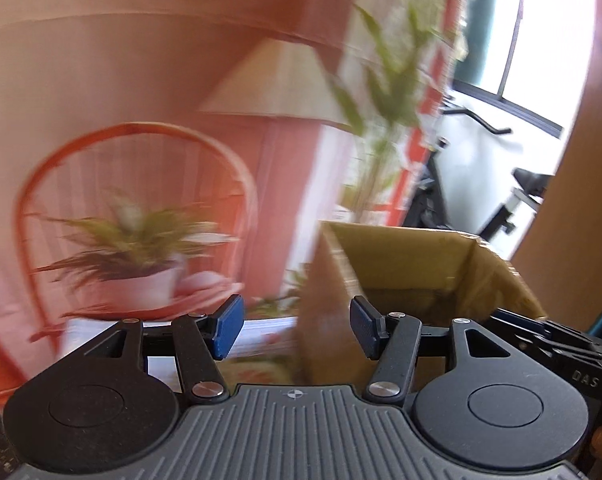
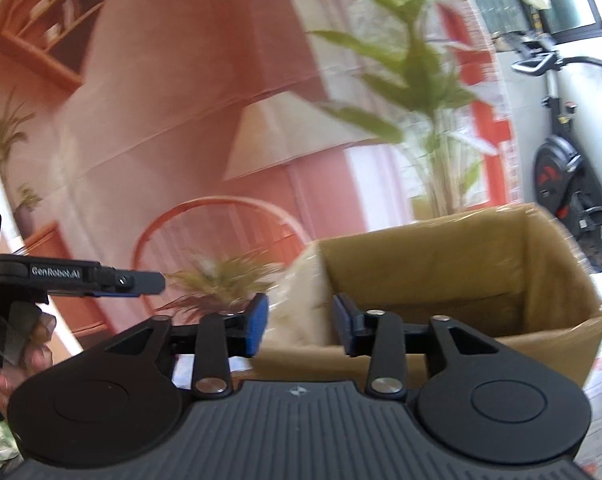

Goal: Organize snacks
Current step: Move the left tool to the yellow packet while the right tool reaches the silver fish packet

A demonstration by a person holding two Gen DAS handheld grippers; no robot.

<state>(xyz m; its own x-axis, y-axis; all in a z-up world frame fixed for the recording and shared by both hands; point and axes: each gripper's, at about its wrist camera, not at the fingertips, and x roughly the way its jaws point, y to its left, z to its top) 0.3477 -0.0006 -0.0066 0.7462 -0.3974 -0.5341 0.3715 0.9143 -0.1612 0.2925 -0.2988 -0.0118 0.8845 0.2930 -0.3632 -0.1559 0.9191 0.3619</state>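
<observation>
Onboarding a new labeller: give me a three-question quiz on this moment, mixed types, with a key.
1. True or false: the right gripper is holding a snack.
2. Which way up is the cardboard box? A) open top B) taped shut C) lying on its side
3. Fill in: the pads on the left gripper are coloured ____.

Key: 1 false, nothing sits between its open jaws. 2 A. 3 blue.

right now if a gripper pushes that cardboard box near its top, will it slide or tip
Probably slide or tip easily: the box is open-topped and no contents show in the part visible, so it seems light. Its walls are tall and thin, so a high push could tip it or flex the rim. Its wrinkled, film-like left side may be slippery.
</observation>
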